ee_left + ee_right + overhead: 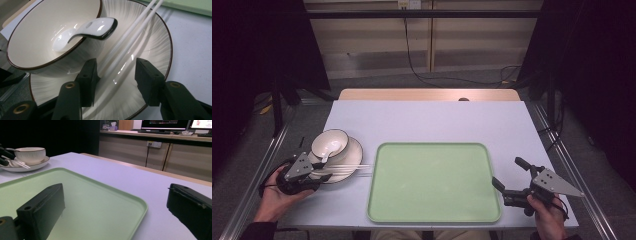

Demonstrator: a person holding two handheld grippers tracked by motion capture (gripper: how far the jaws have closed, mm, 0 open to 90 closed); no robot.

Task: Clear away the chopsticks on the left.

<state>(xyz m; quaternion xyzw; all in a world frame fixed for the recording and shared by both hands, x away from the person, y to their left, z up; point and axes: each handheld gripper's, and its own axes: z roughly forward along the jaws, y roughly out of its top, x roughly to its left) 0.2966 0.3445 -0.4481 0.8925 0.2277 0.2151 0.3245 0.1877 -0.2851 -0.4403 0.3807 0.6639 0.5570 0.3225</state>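
A white bowl (330,142) with a dark rim stands on a ribbed white plate (357,152) at the table's left, and a white spoon (87,28) rests in the bowl (37,37). Two white chopsticks (349,168) lie across the plate (155,45) toward the green tray (434,182). My left gripper (324,170) is open at the plate's near edge. In the left gripper view its jaws straddle the chopsticks (135,35) without touching them. My right gripper (507,171) is open beside the tray's right edge, nothing between its fingers (50,197).
The tray (82,187) is bare and takes up the table's front middle. A wooden strip (427,95) runs along the table's far edge. Beyond it a cable (412,60) hangs over the floor. Dark curtains flank both sides.
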